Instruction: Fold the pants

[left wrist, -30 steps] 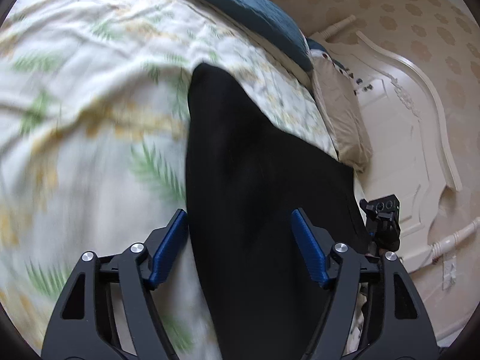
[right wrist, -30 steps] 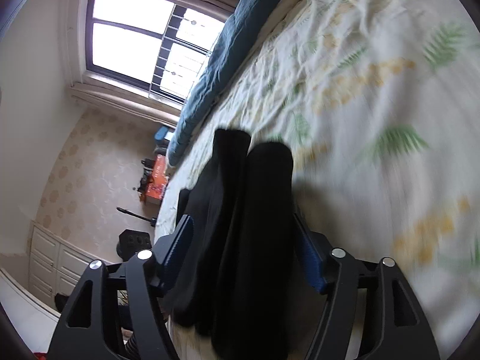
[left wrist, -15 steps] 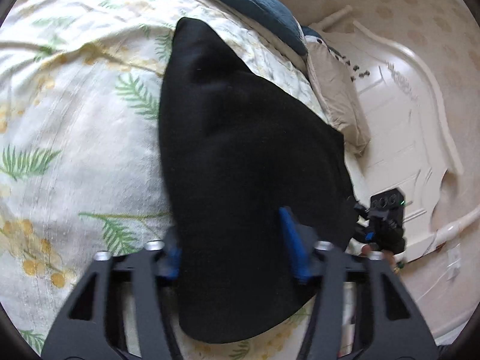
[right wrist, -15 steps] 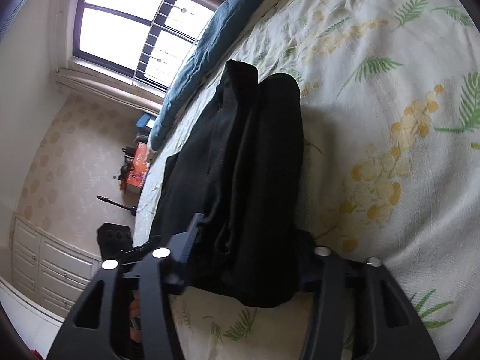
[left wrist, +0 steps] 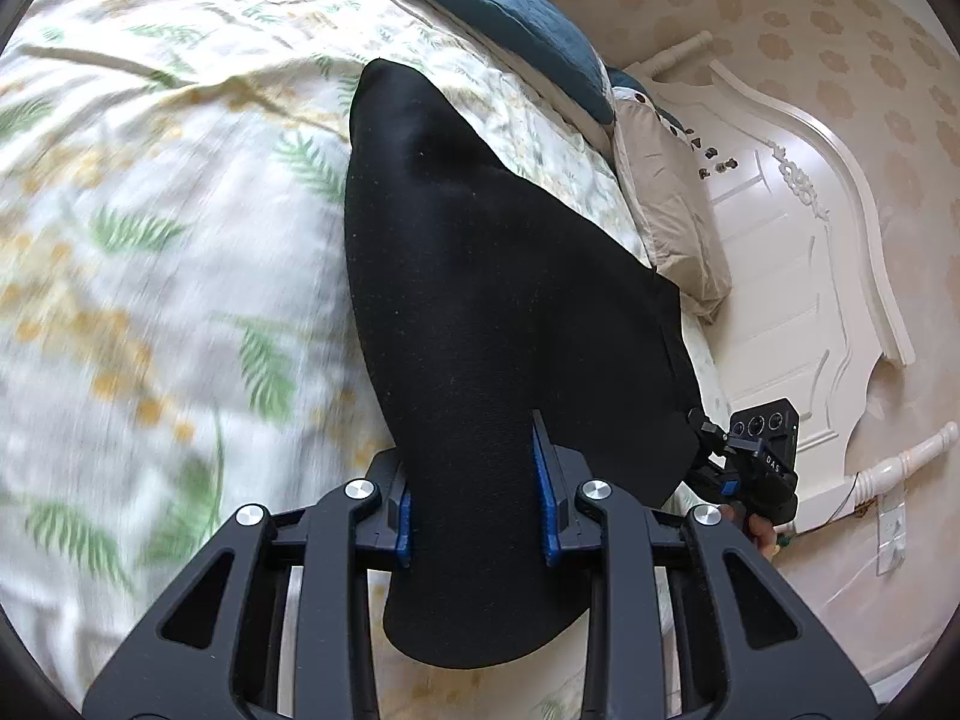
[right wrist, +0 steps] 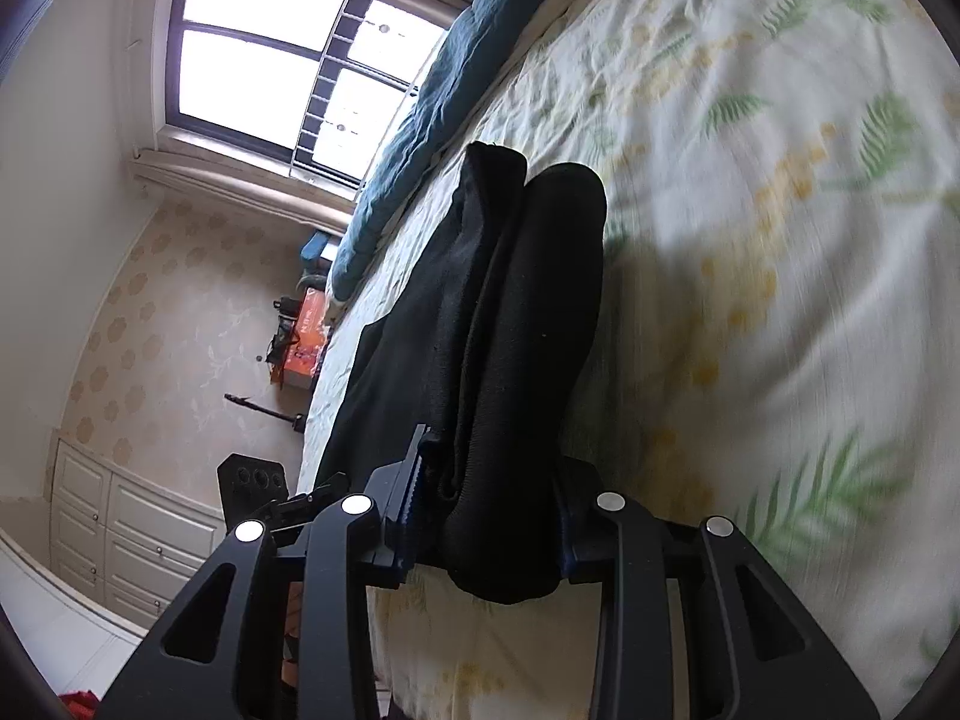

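Black pants (left wrist: 480, 276) lie folded lengthwise on the floral bedsheet (left wrist: 150, 240), reaching away from me. My left gripper (left wrist: 474, 504) is closing at their near end, and the cloth fills the gap between its blue pads (left wrist: 543, 504). In the right wrist view the pants (right wrist: 528, 312) show as a thick layered bundle. There my right gripper (right wrist: 489, 516) is closing too, its jaws squeezing that bundle's near end. The right tool's camera housing (left wrist: 762, 456) shows at the pants' right corner in the left wrist view.
A dark blue duvet (left wrist: 510, 6) runs along the bed's far side. A beige pillow (left wrist: 666, 222) leans by the white headboard (left wrist: 798, 252). Off the bed are a window (right wrist: 270, 60), white drawers (right wrist: 120, 516) and an orange box (right wrist: 306, 342).
Both grippers' jaws have narrowed from wide apart to pinching the pants' near end. Both views have slid along the bed, with the cloth gathered between the pads.
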Demonstrator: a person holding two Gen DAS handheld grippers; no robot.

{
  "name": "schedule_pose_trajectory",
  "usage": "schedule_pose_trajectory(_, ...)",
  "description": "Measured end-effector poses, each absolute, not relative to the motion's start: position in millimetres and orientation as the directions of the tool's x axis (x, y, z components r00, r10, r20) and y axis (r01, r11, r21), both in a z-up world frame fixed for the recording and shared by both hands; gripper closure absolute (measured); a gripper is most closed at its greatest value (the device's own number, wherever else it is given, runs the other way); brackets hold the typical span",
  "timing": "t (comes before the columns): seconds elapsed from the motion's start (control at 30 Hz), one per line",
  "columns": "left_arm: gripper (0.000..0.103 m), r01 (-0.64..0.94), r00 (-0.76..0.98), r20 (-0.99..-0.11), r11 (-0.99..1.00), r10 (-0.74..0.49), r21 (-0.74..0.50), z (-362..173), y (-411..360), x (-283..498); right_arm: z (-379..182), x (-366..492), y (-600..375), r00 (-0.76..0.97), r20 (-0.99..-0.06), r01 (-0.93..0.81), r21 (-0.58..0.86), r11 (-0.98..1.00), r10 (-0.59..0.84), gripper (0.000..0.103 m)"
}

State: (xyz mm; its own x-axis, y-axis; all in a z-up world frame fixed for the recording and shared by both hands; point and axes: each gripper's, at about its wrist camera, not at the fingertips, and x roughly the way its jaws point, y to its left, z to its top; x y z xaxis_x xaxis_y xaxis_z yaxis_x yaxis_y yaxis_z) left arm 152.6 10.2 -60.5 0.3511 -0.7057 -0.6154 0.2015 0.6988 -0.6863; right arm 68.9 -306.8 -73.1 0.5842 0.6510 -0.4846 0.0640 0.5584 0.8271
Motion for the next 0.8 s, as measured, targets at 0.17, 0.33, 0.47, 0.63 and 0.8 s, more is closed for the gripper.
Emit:
schedule_pose_trajectory(0.17,0.075,0.190,0.353,-0.608,0.691,-0.711,-0.697,-64,18,138,-76,53,-301,0.582,-0.470,0.062,0.839,0.540,0.663,0.069)
schedule_pose_trajectory(0.33,0.075,0.195,0.357,-0.613,0.698,-0.705,-0.689,-64,17,133,-83,49,-304,0.582,-0.460,0.069,0.850,0.523,0.671,0.069)
schedule_pose_trajectory(0.47,0.075,0.203,0.363,-0.617,0.705,-0.698,-0.679,-63,17,132,-87,50,-308,0.584,-0.455,0.077,0.856,0.512,0.673,0.069)
schedule_pose_trajectory(0.63,0.074,0.206,0.365,-0.616,0.706,-0.698,-0.678,-62,16,132,-90,49,-310,0.584,-0.453,0.078,0.857,0.509,0.673,0.069)
schedule_pose_trajectory(0.8,0.074,0.209,0.369,-0.613,0.705,-0.699,-0.678,-61,14,129,-93,43,-313,0.588,-0.455,0.084,0.856,0.509,0.669,0.069)
